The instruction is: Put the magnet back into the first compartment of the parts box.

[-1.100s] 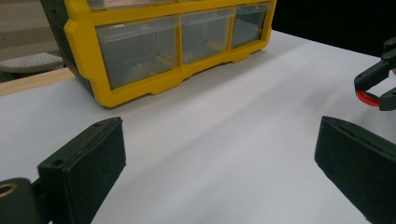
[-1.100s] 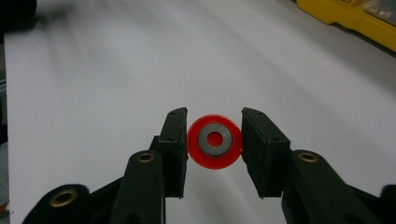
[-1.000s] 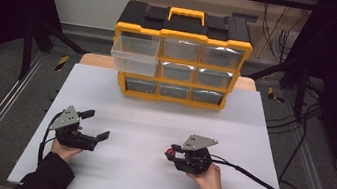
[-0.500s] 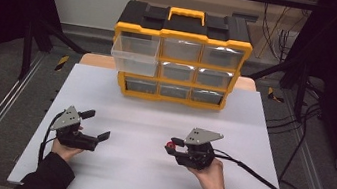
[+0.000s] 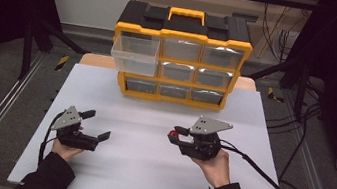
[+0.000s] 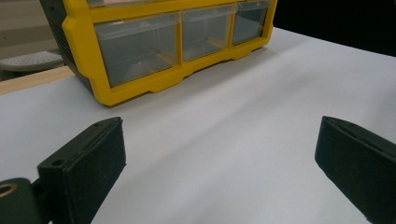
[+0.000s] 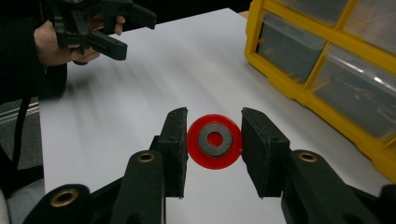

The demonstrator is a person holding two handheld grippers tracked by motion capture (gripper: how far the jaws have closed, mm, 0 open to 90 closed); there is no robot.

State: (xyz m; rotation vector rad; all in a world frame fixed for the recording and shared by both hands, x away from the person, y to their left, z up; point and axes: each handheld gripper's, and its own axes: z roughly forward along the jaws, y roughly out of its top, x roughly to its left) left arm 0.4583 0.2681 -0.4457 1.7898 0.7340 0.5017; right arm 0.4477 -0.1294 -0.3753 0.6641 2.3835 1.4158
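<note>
Over the right half of the white desk [image 5: 145, 172], I have the right hand-held gripper [image 7: 214, 140] clenched on a red disc [image 7: 215, 141] with a dark ring and a small hole at its centre. The pads press on its rim from both sides, so the flat face looks straight at the gripper's camera. That edge grip makes sense to me: a thin disc lying flat offers little else to pinch, and held on edge it can drop into a narrow bin.

In the high view the same gripper [image 5: 178, 132] points left, the disc [image 5: 171, 134] a small red spot at its tip, apparently clear of the desk surface, though I cannot judge the gap.

The yellow organiser [image 5: 181, 56] stands at the far edge of the desk, well apart from both hands. One clear drawer [image 5: 135, 55], upper left, is pulled out past the frame and looks empty; the other drawers sit flush. I read the open drawer as the likely destination for the disc, since it is the only bin exposed.

The left hand-held gripper [image 5: 96, 124] rests low near the desk's left side, jaws released and wide apart, nothing between them. In its own view the pads [image 6: 88, 163] frame bare desk with the organiser's lower row [image 6: 177, 42] beyond. Judgement: it is parked out of the way, free to steady the organiser or shut the drawer afterwards.

Next move, as I see it: carry the disc up and forward-left to the drawer; the risk is the disc pivoting between the pads.
</note>
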